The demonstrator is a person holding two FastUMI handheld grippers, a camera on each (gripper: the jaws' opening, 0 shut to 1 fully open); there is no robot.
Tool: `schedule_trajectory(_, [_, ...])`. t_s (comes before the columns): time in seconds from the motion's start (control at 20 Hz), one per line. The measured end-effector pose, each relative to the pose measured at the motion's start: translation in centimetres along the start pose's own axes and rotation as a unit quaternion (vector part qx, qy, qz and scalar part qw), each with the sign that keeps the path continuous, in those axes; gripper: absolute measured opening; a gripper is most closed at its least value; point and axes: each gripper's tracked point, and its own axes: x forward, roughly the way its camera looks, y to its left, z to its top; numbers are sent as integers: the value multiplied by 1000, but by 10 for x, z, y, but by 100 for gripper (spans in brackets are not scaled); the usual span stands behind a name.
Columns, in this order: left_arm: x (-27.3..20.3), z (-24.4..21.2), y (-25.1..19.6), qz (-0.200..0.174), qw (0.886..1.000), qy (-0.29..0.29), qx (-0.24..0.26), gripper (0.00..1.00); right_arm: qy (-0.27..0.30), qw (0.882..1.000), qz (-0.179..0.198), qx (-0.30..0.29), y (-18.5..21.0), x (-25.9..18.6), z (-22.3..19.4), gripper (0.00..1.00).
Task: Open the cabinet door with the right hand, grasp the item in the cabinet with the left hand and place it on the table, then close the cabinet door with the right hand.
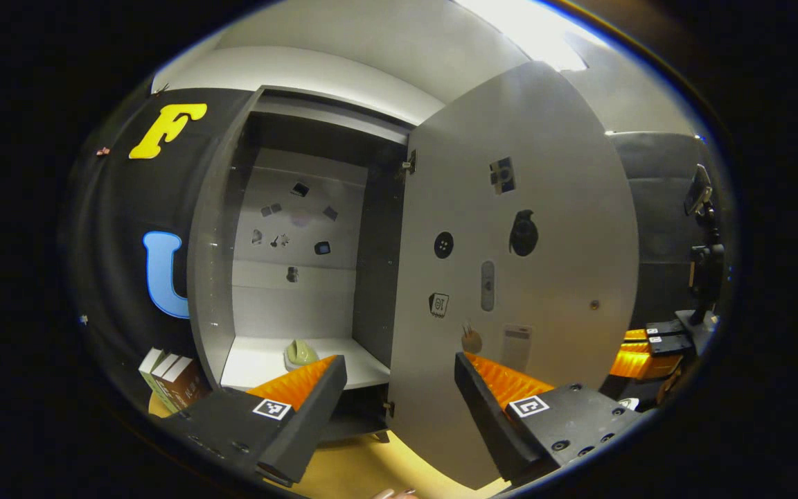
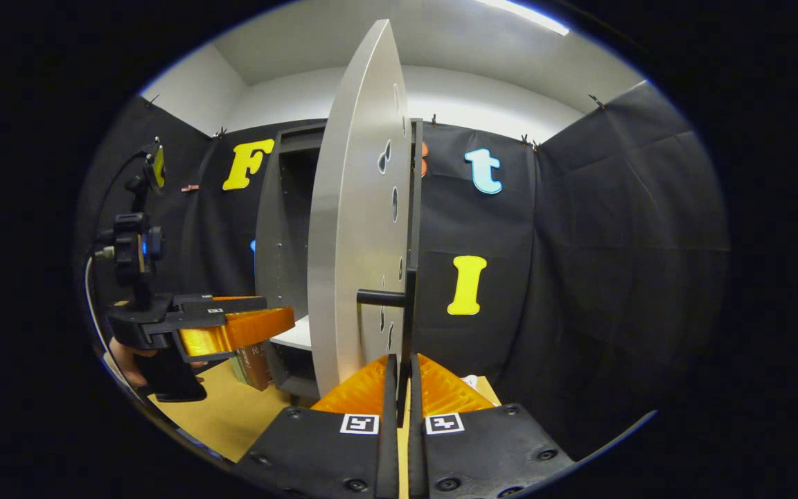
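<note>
On cabinet shelf: green item (image 1: 300, 353); left gripper (image 1: 399, 388) wide open, empty; right gripper (image 2: 402, 388) clamped on door (image 2: 350, 229) handle; sticker writing unreadable.

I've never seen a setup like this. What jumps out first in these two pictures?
The big grey cabinet door stands swung wide open, with small stickers and objects stuck on its inner face. In the right gripper view, the right gripper is closed on the door's lower edge, just below its dark handle. Inside the cabinet, a small pale green item sits on the white shelf, with the open left gripper in front of it.
</note>
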Motion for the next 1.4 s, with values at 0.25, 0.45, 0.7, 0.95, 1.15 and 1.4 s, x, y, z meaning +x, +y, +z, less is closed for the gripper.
schedule_trajectory(0.25, [28, 3, 6, 24, 999, 0, 21, 99, -8, 1000, 21, 16, -20, -10, -1, 10])
schedule_trajectory(0.45, [46, 1, 19, 46, 998, 6, 35, 98, -10, 999, 43, 18, -24, -15, 1, 10])
schedule_trajectory(0.7, [82, -9, 62, 82, 995, 17, 45, 98, -22, 998, 53, 34, -35, -45, 12, 10])
schedule_trajectory(0.95, [132, -16, 114, 130, 987, 41, 91, 97, -13, 1000, -14, 4, -83, -44, 1, 10])
schedule_trajectory(1.15, [174, -31, 134, 125, 983, 70, 116, 97, -23, 997, -69, -22, -119, -32, 0, 10])
schedule_trajectory(1.4, [215, -63, 162, 128, 983, 113, 72, 97, -7, 993, -112, -45, -159, -10, -17, 45])
